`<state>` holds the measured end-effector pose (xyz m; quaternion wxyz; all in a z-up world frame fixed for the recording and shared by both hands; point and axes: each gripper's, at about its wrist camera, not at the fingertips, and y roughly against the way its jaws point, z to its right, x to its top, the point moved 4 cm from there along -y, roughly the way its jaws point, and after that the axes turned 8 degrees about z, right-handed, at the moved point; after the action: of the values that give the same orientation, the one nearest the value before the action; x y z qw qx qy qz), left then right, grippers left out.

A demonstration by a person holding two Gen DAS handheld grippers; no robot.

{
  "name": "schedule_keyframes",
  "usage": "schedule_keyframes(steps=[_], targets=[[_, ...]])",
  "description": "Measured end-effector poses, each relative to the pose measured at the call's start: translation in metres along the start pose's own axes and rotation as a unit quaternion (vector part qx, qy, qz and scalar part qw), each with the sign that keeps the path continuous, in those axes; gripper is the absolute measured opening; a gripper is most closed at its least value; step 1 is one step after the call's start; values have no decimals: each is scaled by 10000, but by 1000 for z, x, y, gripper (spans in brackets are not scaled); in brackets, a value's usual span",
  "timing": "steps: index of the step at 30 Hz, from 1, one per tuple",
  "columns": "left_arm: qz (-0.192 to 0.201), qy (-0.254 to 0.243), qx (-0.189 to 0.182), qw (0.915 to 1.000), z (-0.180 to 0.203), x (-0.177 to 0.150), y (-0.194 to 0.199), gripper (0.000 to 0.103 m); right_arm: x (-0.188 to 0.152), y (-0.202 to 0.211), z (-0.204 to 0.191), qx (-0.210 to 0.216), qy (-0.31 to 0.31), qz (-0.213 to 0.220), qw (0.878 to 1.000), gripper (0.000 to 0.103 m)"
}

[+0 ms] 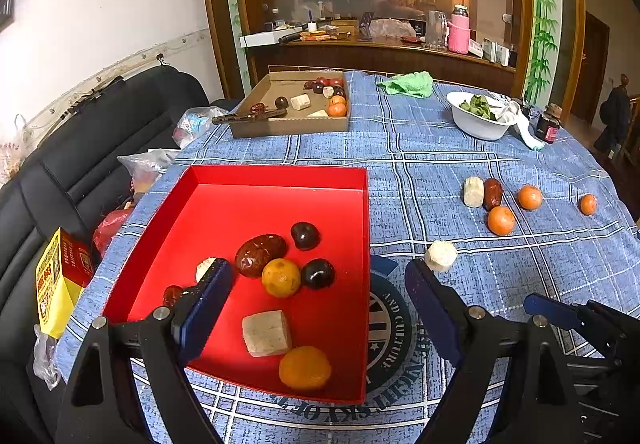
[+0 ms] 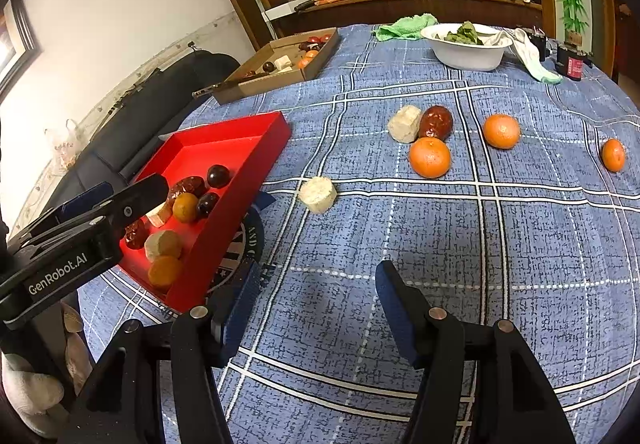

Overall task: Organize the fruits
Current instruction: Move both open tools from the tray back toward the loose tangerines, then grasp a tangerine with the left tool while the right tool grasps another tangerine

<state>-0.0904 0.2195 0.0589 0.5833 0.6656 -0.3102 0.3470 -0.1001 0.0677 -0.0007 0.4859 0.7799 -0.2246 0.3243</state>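
Observation:
A red tray (image 1: 276, 176) (image 2: 256, 160) on the blue plaid cloth holds several fruits: oranges (image 1: 281, 277), dark plums (image 1: 305, 235), a brown date (image 1: 260, 254) and pale chunks (image 1: 267, 333). My left gripper (image 1: 320, 296) is open and empty, hovering over the tray's near right part. Loose on the cloth lie a pale chunk (image 2: 318, 194) (image 1: 441, 255), another pale chunk (image 2: 405, 123), a date (image 2: 436, 123) and three oranges (image 2: 429, 157) (image 2: 501, 131) (image 2: 613, 155). My right gripper (image 2: 316, 296) is open and empty above bare cloth, short of the near chunk.
A cardboard box (image 1: 292, 124) with more fruit stands at the back left. A white bowl of greens (image 2: 466, 44), a green cloth (image 2: 406, 26), a white sock (image 2: 534, 60) and a small dark jar (image 2: 573, 64) sit at the back right. A black sofa (image 1: 100, 148) borders the left edge.

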Motion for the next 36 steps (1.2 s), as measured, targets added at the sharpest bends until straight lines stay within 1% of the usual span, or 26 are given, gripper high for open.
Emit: schedule_keyframes(steps=[6,9,12,16,18,23,26,28,31,33,35,36], targets=[[-89,-10,-26,10000,1,-2,-8,87,-1,-3,12,-93,-46,-78,9999,65],[-126,7,-37,9999,0,-2,-13,87,2,0,24,-265,-5,-51,9996,65],[-181,134,-105,9997,-4,-2,-17,87,15,7,49,-607,45,60,9981,65],[-223,303,-252,9990,-4,-1,-24,87,36,13,84,-1067,-57,195,9941,65],[-234,348,-421,9982,1,1,-26,87,46,11,101,-1188,-148,237,9925,65],[-341,268,-1058,9934,29,5,-29,87,70,-5,139,-1417,-412,359,9884,64],[-516,165,-1468,9877,56,4,-37,87,84,-19,154,-1286,-619,348,9892,64],[-600,66,-1607,9852,75,4,-43,87,92,-30,159,-1235,-663,330,9896,64],[-578,-123,-1802,9819,101,7,-51,87,99,-49,163,-1206,-642,216,9904,64],[-587,-255,-1939,9789,117,9,-61,82,99,-59,162,-1195,-565,146,9911,64],[-726,-354,-2018,9761,131,9,-75,67,97,-68,161,-1160,-506,61,9919,62],[-837,-385,-2037,9747,137,7,-84,64,96,-71,162,-1148,-497,30,9921,61]])
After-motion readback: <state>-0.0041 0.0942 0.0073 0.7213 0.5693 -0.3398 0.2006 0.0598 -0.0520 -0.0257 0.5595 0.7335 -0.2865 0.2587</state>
